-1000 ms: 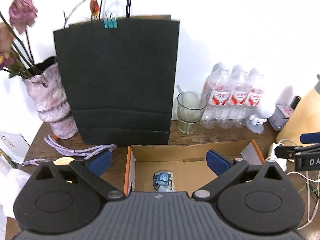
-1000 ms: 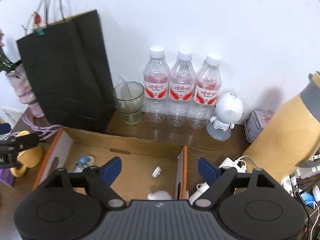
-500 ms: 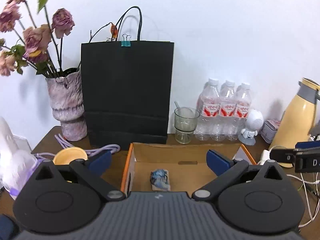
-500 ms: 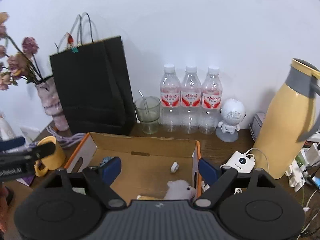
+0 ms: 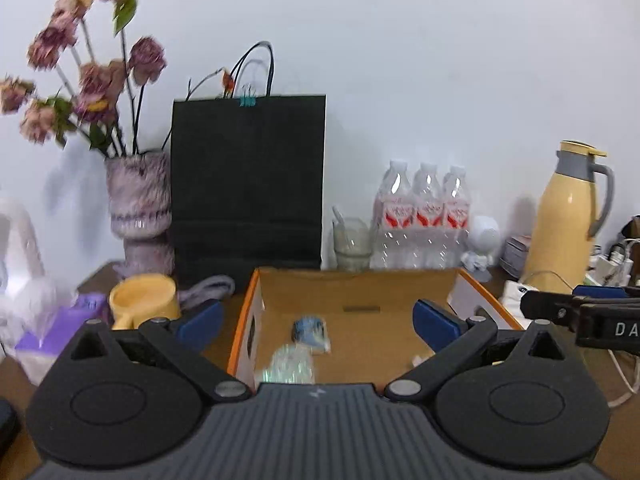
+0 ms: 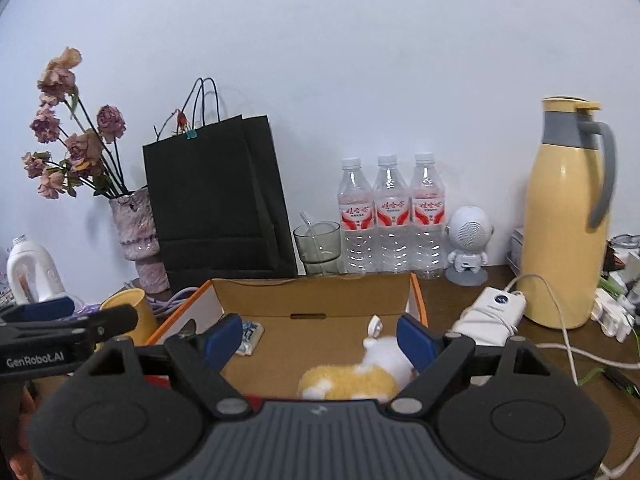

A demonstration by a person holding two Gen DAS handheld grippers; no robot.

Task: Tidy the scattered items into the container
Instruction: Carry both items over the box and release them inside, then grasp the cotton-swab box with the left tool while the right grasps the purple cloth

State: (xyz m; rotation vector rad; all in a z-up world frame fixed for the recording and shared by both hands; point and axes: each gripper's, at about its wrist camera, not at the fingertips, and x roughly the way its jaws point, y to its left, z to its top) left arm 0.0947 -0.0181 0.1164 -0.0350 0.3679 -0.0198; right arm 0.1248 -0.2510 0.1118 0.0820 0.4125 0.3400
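Left wrist view: the left hand-held gripper (image 5: 316,320) has its jaws spread wide with nothing between the blue pads, held over the near edge of the cardboard box (image 5: 356,286) on the table (image 5: 100,276). Ahead of it and between its fingers, on the box floor, lie a small blue packet (image 5: 310,330) and, nearer, a crinkled clear wrapper (image 5: 290,366), blurred. Past the left finger stand a yellow mug (image 5: 144,300) and a purple tissue pack (image 5: 60,330). Beyond the box, against the wall, are a black paper bag (image 5: 248,184), a vase of dried roses (image 5: 140,208), a glass (image 5: 352,246), three water bottles (image 5: 420,216) and a yellow thermos jug (image 5: 568,216). To the right, level with the fingertips, the other gripper reaches in.

In the right wrist view the right hand-held gripper (image 6: 320,334) is likewise released, jaws wide, gripping nothing. A yellow-and-white plush toy (image 6: 360,376) lies in the box just below and inside its right finger; a small white roll (image 6: 375,325) sits just beyond the toy. The blue packet lies by the left fingertip. A white charger (image 6: 494,310) with its cable rests on the table outside the box, right of the right finger.
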